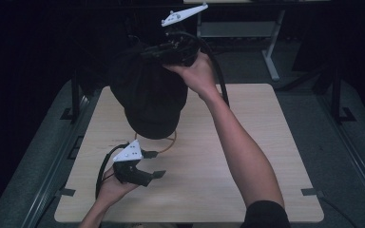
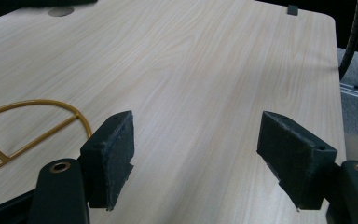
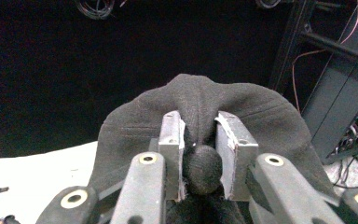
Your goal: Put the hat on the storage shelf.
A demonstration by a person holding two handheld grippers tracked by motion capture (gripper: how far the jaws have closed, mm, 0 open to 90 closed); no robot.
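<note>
Between the left gripper's (image 1: pixel 158 164) jaws: nothing but bare table (image 2: pixel 205 70). Jaws stand wide apart, pads (image 2: pixel 114 154) hovering just over the wood, touching nothing. Gold wire stand (image 2: pixel 32 123) sits just outside the left-hand jaw in the left gripper view, partly cut off by the frame edge; in the high view the same ring (image 1: pixel 168 142) lies just beyond the jaw tips, under the cap. Person's left hand (image 1: pixel 111 187) holds that gripper low, near the table's near-left corner.

Black cap (image 1: pixel 147 95) hangs in the air beyond the left jaws, its lower edge right above the wire ring; can't tell if it touches the ring.

Right gripper (image 3: pixel 200 140) is clamped on the cap: jaws pinched narrow, a bunched fold of dark fabric (image 3: pixel 203 168) squeezed between the two pads, rest of the cap spreading out ahead of and to both sides of the jaw tips. High view shows the right hand (image 1: pixel 197 71) raised above the table's far side, gripper (image 1: pixel 152 52) pointing left into the cap's top, cap drooping below the jaws.
</note>
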